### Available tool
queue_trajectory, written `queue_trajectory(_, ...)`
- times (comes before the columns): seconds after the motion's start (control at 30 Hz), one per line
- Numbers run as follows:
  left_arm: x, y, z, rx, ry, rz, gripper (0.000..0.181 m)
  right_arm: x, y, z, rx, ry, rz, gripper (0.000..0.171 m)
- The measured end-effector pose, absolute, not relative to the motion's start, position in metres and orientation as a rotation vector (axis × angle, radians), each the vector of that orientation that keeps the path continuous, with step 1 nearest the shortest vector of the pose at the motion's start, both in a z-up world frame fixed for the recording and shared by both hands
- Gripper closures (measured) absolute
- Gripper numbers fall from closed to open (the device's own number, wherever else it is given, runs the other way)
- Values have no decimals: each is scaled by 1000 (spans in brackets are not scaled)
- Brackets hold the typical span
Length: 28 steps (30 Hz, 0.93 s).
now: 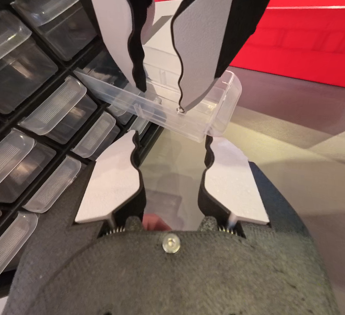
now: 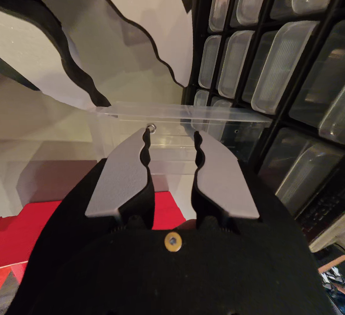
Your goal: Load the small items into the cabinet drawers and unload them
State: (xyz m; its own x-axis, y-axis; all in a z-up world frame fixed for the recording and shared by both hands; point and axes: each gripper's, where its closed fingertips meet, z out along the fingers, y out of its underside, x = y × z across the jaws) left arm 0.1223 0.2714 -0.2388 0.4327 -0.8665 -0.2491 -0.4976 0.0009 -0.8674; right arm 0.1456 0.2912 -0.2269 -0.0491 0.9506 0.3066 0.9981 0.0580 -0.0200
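Note:
A black cabinet point(image 1: 69, 69) of clear plastic drawers stands at the left; it is at the right in the right wrist view point(image 2: 197, 25). One clear drawer point(image 1: 211, 119) is pulled far out. A small metal nut point(image 1: 181, 110) lies in it, touching one fingertip of my right gripper point(image 1: 162, 98), which reaches down into the drawer with its jaws apart. In the right wrist view the nut point(image 2: 152, 127) sits at the left fingertip of the right gripper point(image 2: 171, 132), over the drawer point(image 2: 186, 115). My left gripper point(image 1: 172, 136) is open and empty, with its tips just below the drawer's front end; it also shows in the right wrist view point(image 2: 143, 94).
Several closed clear drawers point(image 1: 54, 106) fill the cabinet around the open one. The table top point(image 1: 280, 138) is grey and glossy. A red wall point(image 1: 298, 25) lies behind, and a white box point(image 1: 162, 44) stands beyond the drawer. My two grippers' fingertips are within a few centimetres of each other. From the right gripper's tips to the black cabinet point(image 1: 69, 69) is close to 6 cm. Seen from the right wrist view point(image 2: 276, 121) as well.

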Motion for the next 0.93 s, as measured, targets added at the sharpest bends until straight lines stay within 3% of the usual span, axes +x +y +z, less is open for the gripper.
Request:
queue_trajectory(0.37, 123, 271, -236, -1654, 1187, -466, 115, 147, 298, -223, -1967, -2083, -359, 137)
queue_trajectory(0.57, 118, 278, -224, -1667, 1103, -510, 123, 144, 294, -215, -1988, -2073, -234, 140)
queue_trajectory(0.93, 118, 280, -222, -1670, 1094, -521, 122, 143, 289, -218, -2029, -2182, -145, 143)
